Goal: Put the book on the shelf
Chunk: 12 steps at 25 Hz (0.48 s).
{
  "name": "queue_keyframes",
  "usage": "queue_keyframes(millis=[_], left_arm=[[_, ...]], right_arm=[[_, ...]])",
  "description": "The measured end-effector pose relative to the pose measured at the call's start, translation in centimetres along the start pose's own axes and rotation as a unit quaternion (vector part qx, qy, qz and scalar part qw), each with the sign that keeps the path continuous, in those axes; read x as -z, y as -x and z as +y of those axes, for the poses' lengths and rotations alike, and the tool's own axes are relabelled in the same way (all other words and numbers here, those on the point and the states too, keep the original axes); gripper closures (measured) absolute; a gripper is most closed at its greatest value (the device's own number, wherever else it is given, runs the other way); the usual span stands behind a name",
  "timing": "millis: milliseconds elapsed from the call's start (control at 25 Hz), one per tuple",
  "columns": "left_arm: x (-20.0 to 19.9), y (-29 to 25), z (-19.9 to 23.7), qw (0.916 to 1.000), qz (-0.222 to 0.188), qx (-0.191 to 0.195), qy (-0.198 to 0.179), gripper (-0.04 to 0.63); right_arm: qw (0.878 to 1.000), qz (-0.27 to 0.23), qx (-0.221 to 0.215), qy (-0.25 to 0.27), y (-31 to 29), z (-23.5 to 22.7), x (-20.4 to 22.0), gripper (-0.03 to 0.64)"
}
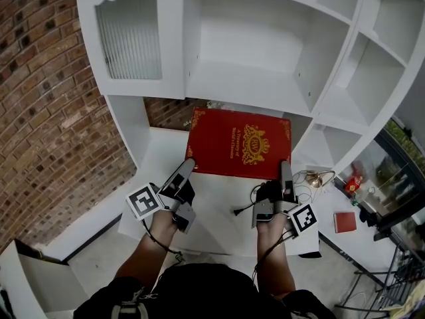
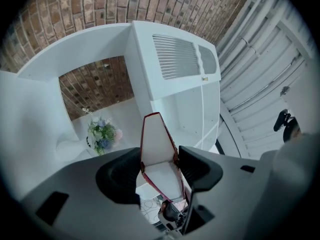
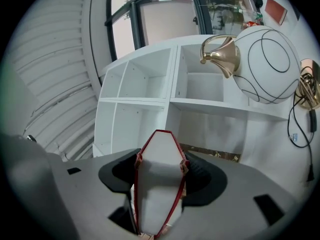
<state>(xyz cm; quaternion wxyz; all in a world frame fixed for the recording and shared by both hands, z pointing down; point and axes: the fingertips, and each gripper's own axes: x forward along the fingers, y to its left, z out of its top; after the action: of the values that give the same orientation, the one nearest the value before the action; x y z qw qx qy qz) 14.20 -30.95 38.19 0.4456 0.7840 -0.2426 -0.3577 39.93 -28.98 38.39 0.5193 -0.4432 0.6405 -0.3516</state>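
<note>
Head view: the red hardcover book with a gold crest (image 1: pixel 239 143) is held at frame centre before the white wooden shelf unit (image 1: pixel 265 78), covering part of its lower recess; the left gripper (image 1: pixel 188 166) and right gripper (image 1: pixel 284 170) clench its near corners; items at right are too small to name. Left gripper view: jaws grasp the book's white page edge, its lower end hidden behind the gripper body; a small bunch of flowers (image 2: pixel 102 134) stands at left. Right gripper view: jaws clamped on the book likewise; a white globe lamp (image 3: pixel 267 66) fills the upper right.
</note>
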Motion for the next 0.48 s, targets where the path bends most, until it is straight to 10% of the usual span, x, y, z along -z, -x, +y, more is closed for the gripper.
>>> queue_keyframes(millis=[480], left_arm=[[-1.6,-2.2,-3.2,0.9989,-0.007,0.03,-0.035,0.344]], right_arm=[[0.999,-0.004,-0.05,0.002,-2.7,4.0,-1.5,0.347]])
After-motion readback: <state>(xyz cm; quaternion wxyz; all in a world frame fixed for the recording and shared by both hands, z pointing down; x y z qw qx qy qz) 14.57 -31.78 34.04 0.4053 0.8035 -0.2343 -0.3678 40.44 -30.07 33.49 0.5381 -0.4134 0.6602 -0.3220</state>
